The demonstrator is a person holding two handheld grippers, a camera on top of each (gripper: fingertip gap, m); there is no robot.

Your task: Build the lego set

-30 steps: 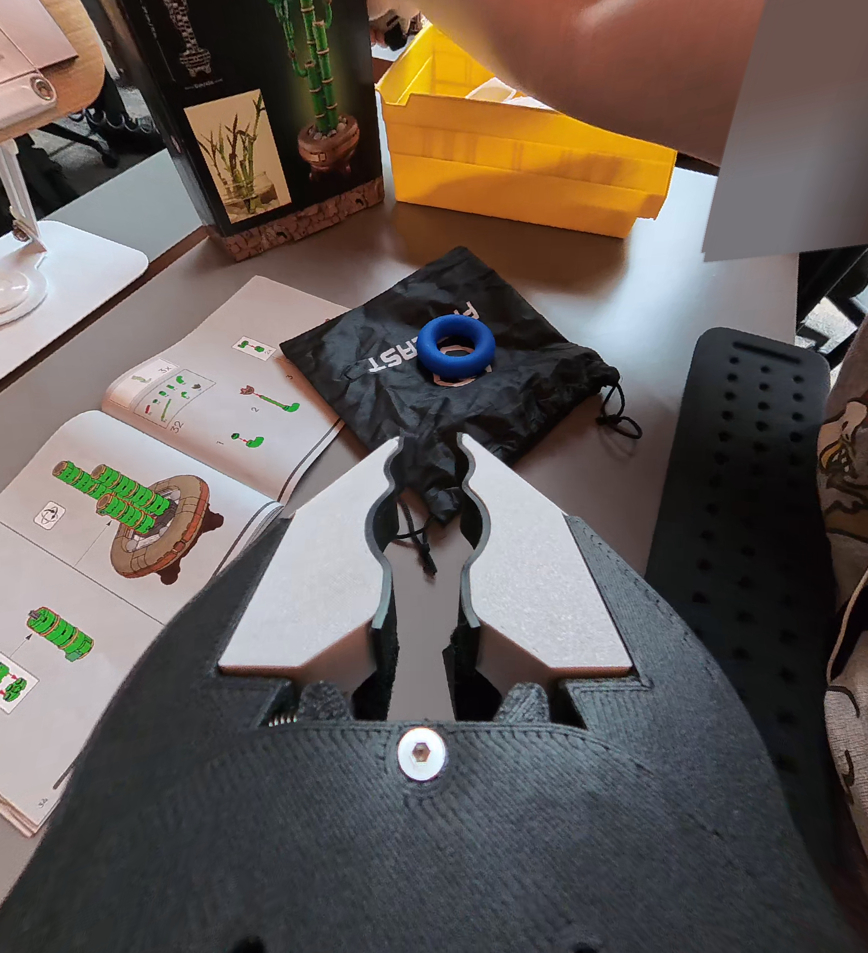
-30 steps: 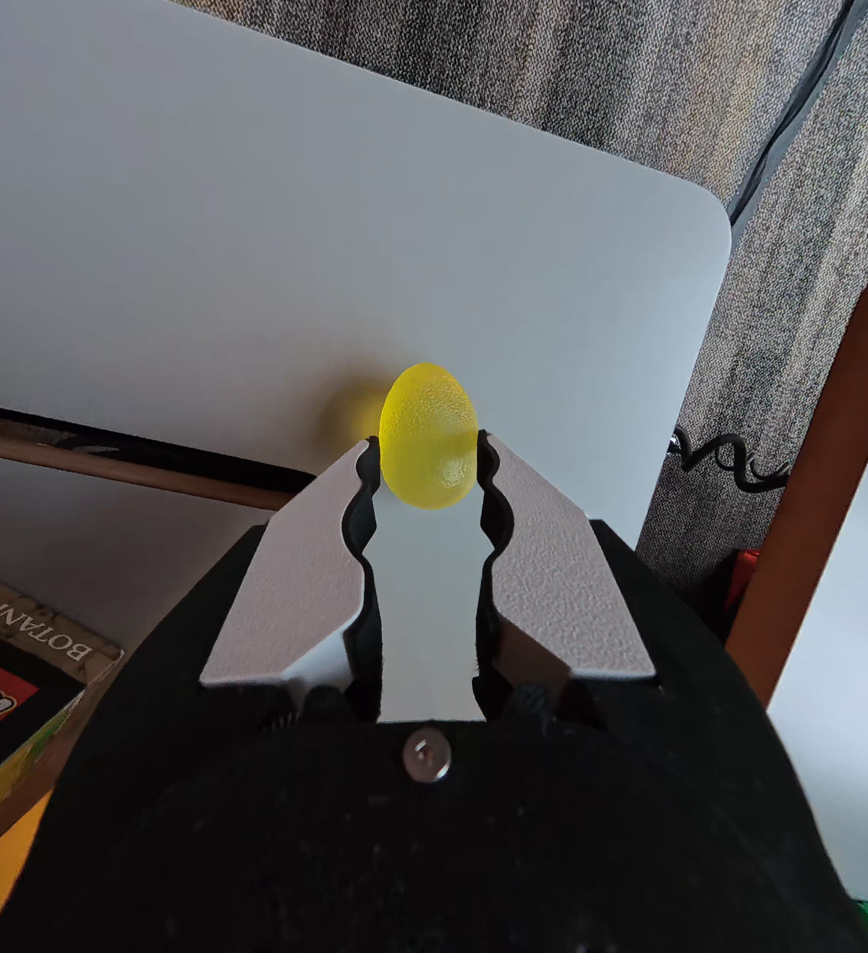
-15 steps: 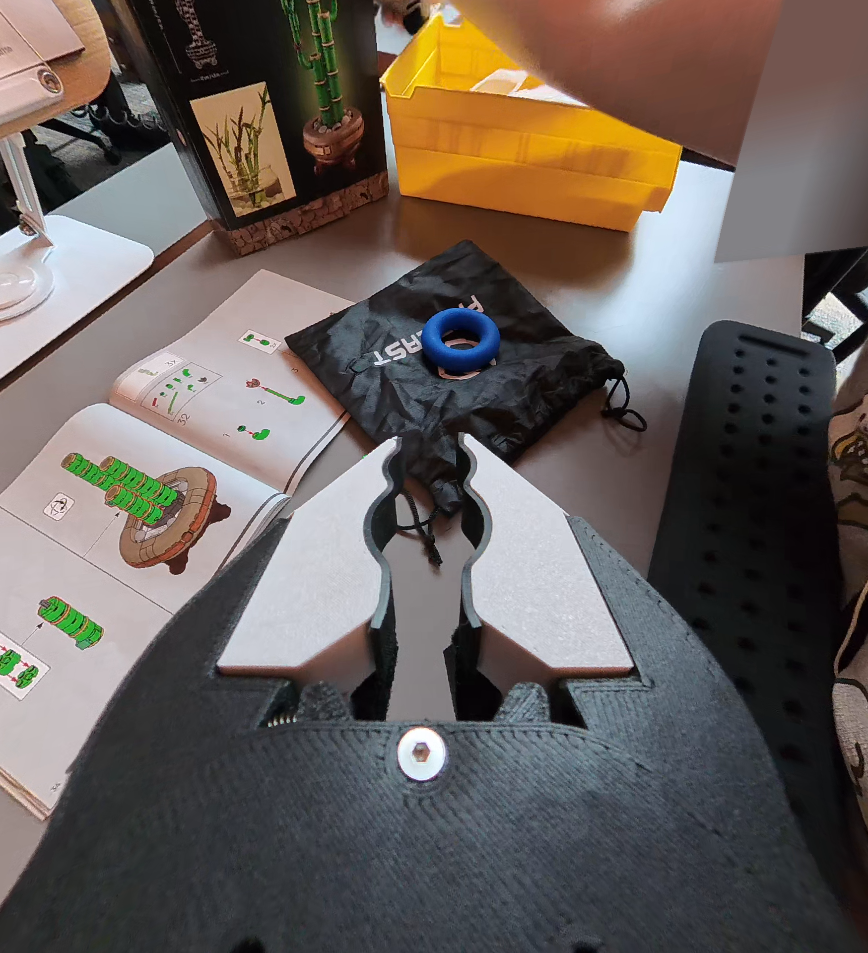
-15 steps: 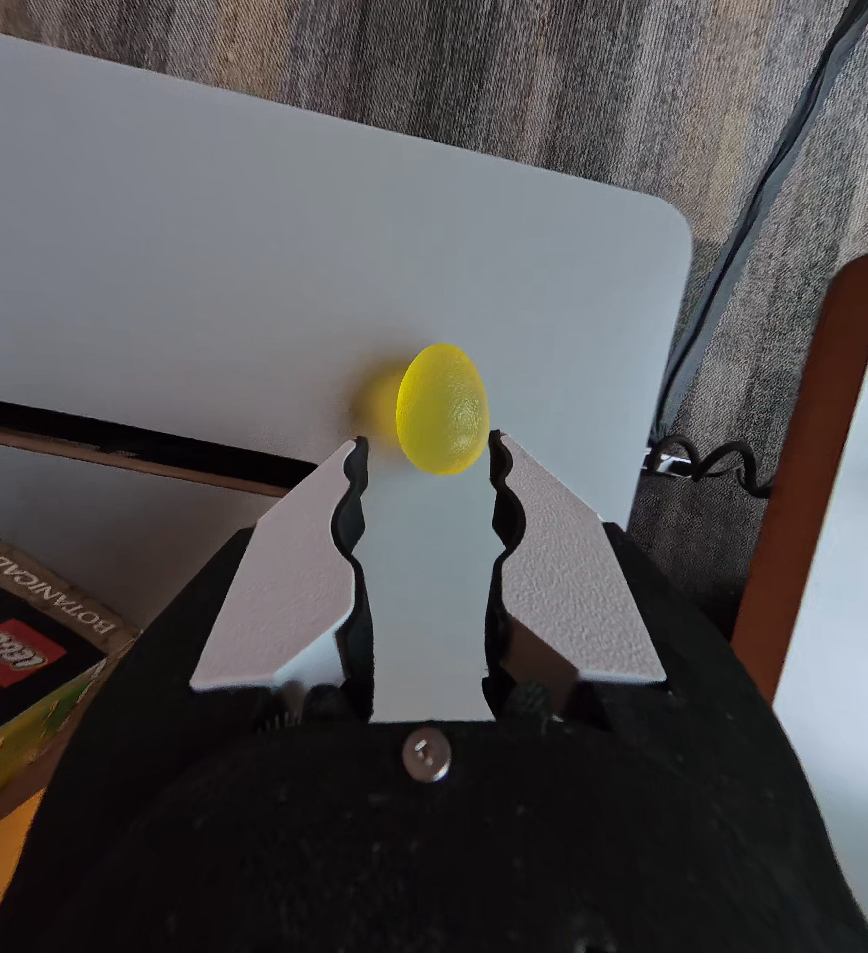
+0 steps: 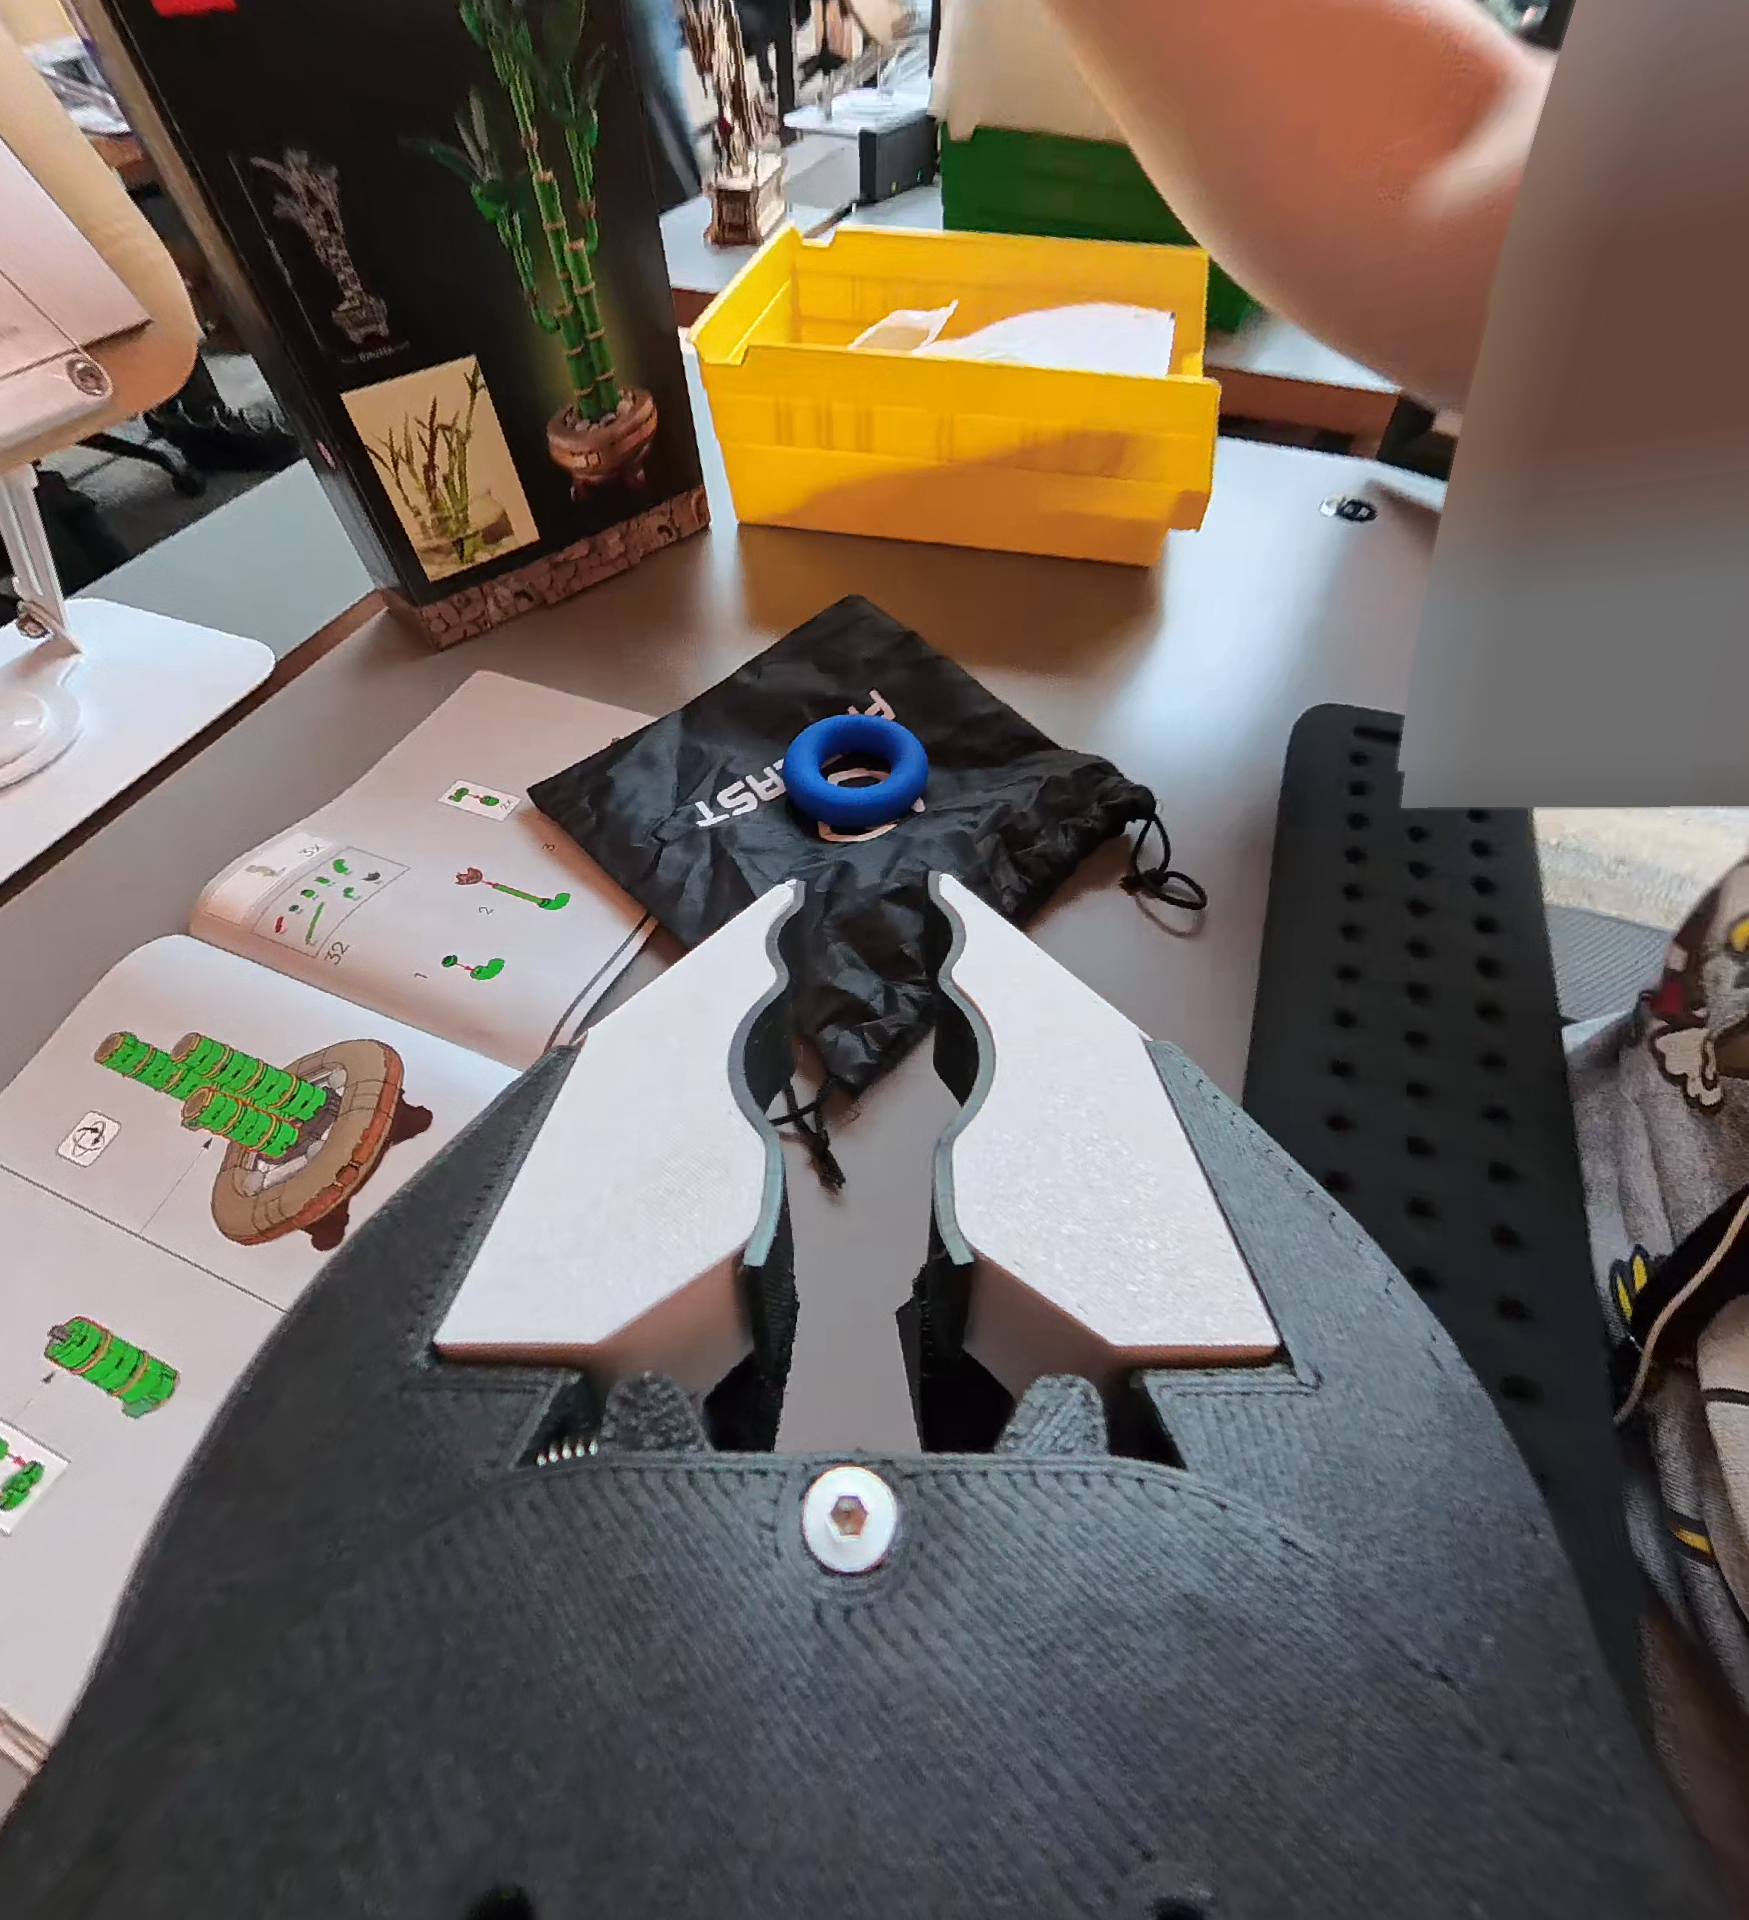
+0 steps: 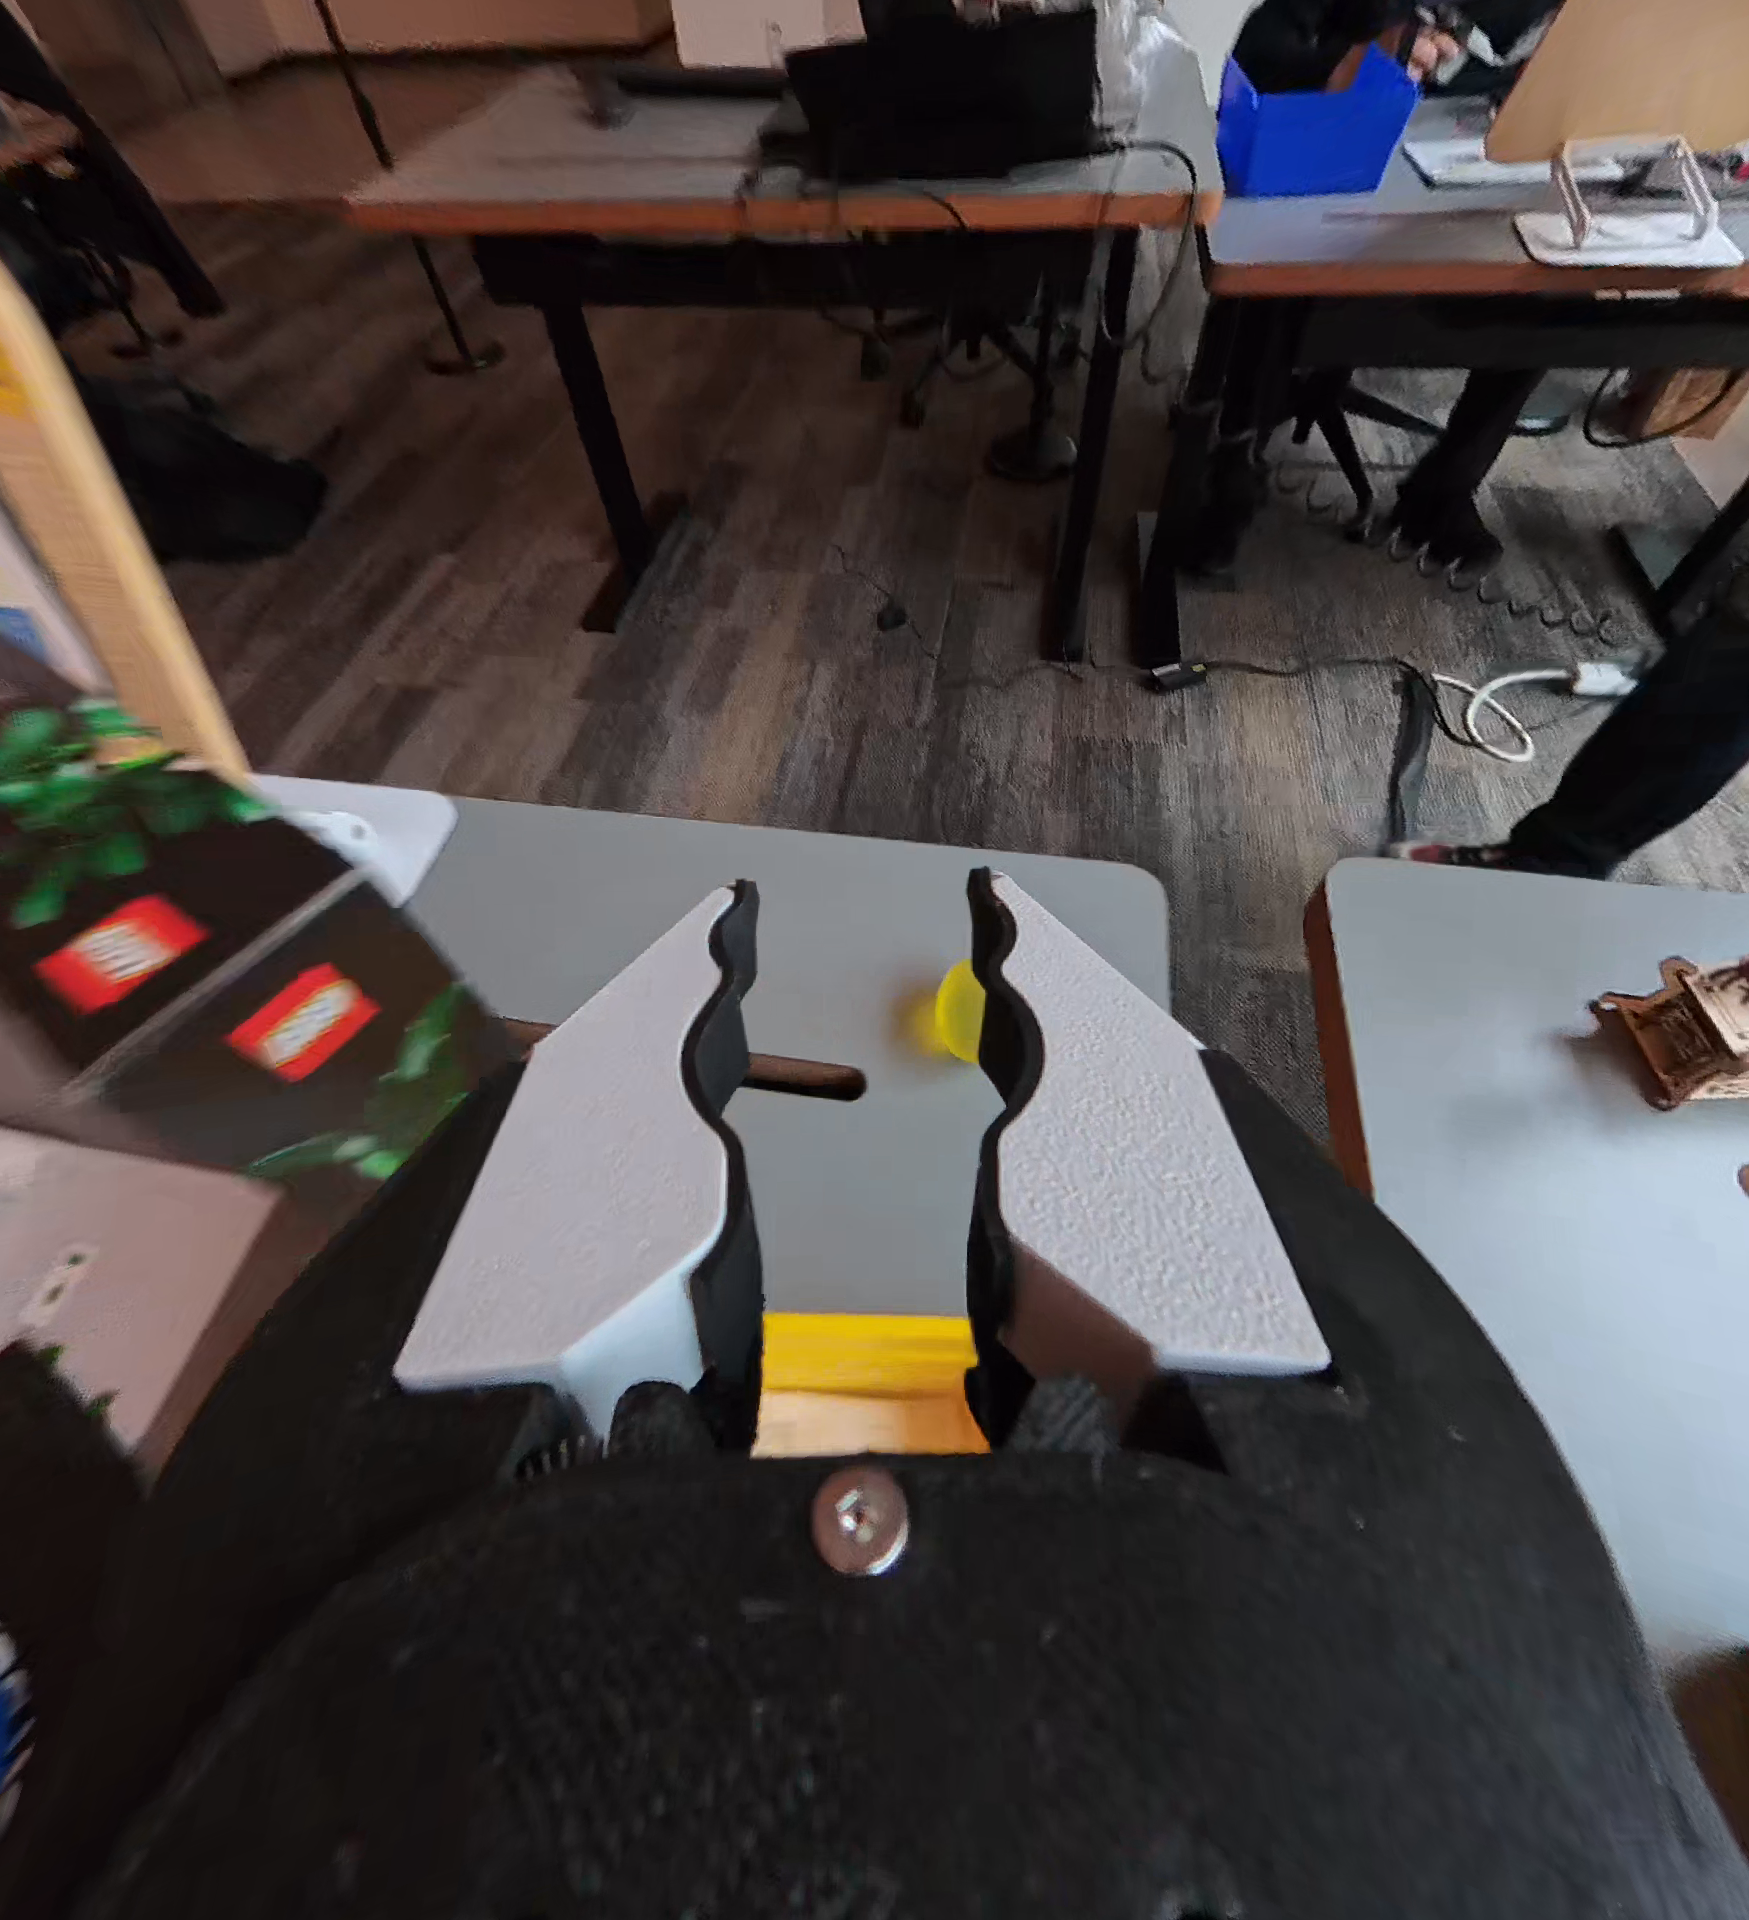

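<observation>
My left gripper (image 5: 865,883) is open and empty, low over the near corner of a black drawstring bag (image 5: 745,831) that has a blue ring (image 5: 854,767) on it. An open instruction booklet (image 5: 226,1039) lies to its left. The black set box (image 5: 434,312) stands behind it, next to a yellow bin (image 5: 953,457) with white bags inside. My right gripper (image 6: 865,883) is open and empty, held high over the bin's rim (image 6: 865,1351). A yellow egg-shaped ball (image 6: 956,1010) lies on the grey table beyond it, half hidden by the right finger.
A black perforated pad (image 5: 1400,1039) lies to the right of the bag. A white stand base (image 5: 70,707) sits far left. A person's arm (image 5: 1317,156) reaches over the bin. A wooden model (image 6: 1722,1018) stands on the neighbouring table. The set box (image 6: 174,987) is at my right gripper's left. It is some 40 cm from my right tips to the wooden model (image 6: 1722,1018).
My right gripper opened and let go of the yellow ball, which now lies on the table; the gripper swung away and up. My left gripper tilted up slightly and opened a bit wider.
</observation>
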